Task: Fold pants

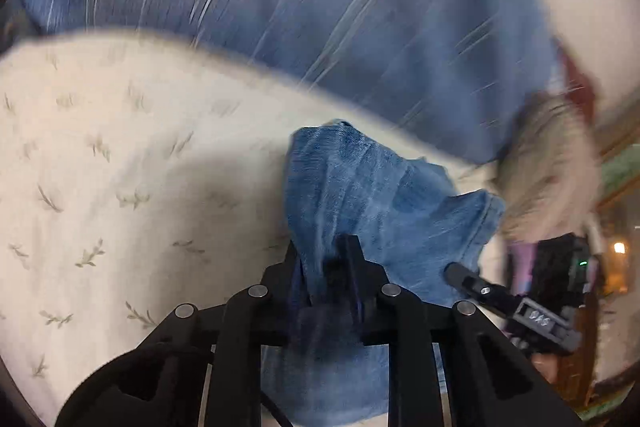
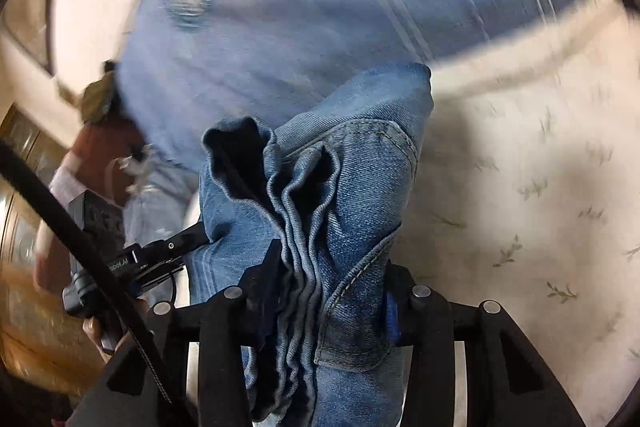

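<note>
The pants are blue jeans, and most of their length lies blurred across the far part of the bed. My left gripper is shut on a bunched fold of the denim, lifted off the sheet. In the right wrist view my right gripper is shut on a thick gathered bundle of the jeans that shows a stitched pocket edge. The two grippers are close together. The right gripper appears at the right of the left view, and the left gripper pokes into the denim at the left of the right view.
A cream bed sheet with a leaf print covers the bed. Wooden furniture stands beyond the bed's edge. A black cable crosses the left of the right view, above a person's hand.
</note>
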Demonstrator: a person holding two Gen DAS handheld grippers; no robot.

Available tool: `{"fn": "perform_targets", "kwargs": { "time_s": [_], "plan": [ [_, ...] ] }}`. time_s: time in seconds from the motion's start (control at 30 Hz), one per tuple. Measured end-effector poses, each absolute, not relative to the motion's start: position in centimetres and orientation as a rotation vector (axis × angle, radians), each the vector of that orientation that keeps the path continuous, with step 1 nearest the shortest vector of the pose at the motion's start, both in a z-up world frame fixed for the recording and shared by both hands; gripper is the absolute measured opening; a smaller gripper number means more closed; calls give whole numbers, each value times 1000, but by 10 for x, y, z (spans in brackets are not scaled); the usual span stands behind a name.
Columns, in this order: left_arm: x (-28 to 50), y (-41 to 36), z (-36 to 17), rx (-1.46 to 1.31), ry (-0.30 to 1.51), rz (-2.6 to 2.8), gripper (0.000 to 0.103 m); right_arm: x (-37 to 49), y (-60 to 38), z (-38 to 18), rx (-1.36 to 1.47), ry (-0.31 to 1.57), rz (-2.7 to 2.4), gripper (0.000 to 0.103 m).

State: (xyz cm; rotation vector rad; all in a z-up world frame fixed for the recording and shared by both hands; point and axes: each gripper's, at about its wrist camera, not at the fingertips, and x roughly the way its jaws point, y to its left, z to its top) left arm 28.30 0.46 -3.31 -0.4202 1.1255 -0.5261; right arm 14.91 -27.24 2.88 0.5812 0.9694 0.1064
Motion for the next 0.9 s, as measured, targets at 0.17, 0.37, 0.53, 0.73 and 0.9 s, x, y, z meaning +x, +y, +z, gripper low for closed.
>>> {"fn": "perform_targets", "kwargs": {
  "time_s": [0.17,0.37,0.53,0.73,0.9],
  "plan": [
    [299,-4,-47,-392,1144,-486,33,164,-283,-1,652,1031,63,70],
    [277,16,-24,-448,1085,-502,55,133,-280,34,550,910,-14,78],
    [250,31,-35,-484,1133,-503,58,84,-278,49,668,828,32,81],
    [223,20,-44,-445,1162,-486,56,75,-227,35,552,899,78,57],
    [210,10,-30,-383,1114,-471,30,84,-210,31,460,945,52,21]
  ]
}}
